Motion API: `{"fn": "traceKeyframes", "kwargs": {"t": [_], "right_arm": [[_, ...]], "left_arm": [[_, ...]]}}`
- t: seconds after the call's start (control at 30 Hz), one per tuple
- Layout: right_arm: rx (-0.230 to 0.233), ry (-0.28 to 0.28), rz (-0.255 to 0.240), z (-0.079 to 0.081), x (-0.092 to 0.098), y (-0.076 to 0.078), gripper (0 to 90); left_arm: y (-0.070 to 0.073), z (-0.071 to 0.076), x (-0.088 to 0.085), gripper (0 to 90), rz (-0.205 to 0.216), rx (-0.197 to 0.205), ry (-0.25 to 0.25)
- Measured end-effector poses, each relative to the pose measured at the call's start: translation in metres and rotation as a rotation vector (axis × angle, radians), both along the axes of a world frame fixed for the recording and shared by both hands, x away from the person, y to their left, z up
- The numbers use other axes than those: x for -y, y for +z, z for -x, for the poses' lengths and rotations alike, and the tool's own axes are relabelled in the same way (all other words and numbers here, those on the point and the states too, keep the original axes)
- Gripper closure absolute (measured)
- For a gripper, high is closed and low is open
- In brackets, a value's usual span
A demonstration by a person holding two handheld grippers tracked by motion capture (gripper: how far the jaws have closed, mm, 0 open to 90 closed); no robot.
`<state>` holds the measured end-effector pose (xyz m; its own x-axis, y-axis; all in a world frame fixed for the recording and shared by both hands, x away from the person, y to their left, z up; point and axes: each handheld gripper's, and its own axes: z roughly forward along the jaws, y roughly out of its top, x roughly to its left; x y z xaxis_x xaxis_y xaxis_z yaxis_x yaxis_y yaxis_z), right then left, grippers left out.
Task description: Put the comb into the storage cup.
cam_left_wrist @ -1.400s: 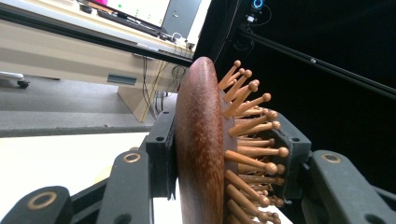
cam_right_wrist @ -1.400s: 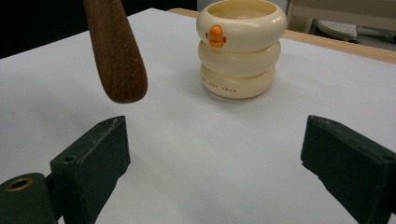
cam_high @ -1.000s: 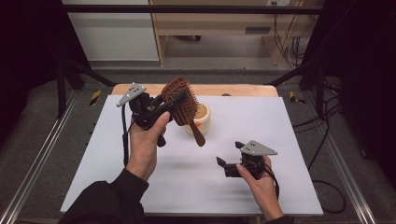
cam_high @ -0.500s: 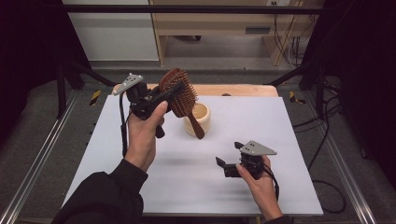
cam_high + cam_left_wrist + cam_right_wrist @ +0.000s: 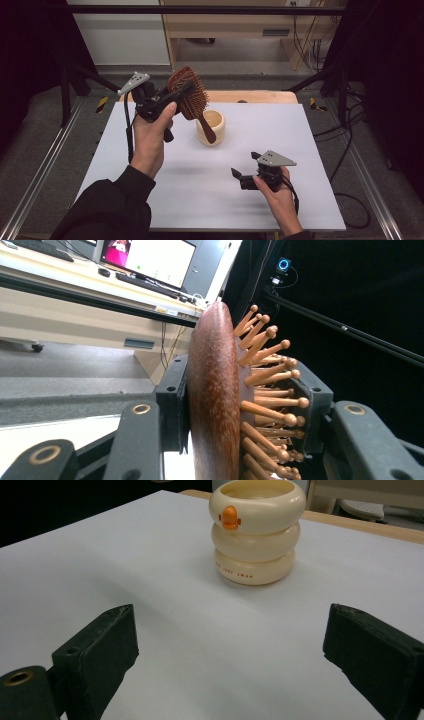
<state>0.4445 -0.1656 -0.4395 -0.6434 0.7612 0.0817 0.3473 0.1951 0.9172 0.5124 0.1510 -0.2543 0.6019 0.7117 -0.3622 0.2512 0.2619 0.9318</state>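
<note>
A dark wooden hairbrush with peg bristles hangs above the table at the back left. My left gripper is shut on its oval head. The brush handle slants down in front of a cream ringed cup standing at the table's middle back. In the left gripper view the brush stands edge-on between the two black jaws, bristles pointing right. My right gripper rests low near the front right, open and holding nothing. In the right gripper view the cup, marked with an orange duck bill, stands beyond the open right gripper.
A white sheet covers the tabletop, with a wooden edge at the back. Metal rails run along both sides. A light wooden bench and cables lie on the floor beyond.
The left hand has lifted the brush a little higher and toward the back; its handle now hangs steeper in front of the cup. The right hand has stayed put.
</note>
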Motion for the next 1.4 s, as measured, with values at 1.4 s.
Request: {"fn": "traceKeyframes", "kwargs": {"t": [1.4], "right_arm": [[0.044,-0.016,-0.009,0.0,0.016,0.0,7.6]], "left_arm": [[0.008,-0.063,0.018,51.6,-0.046,0.054,0.08]]}}
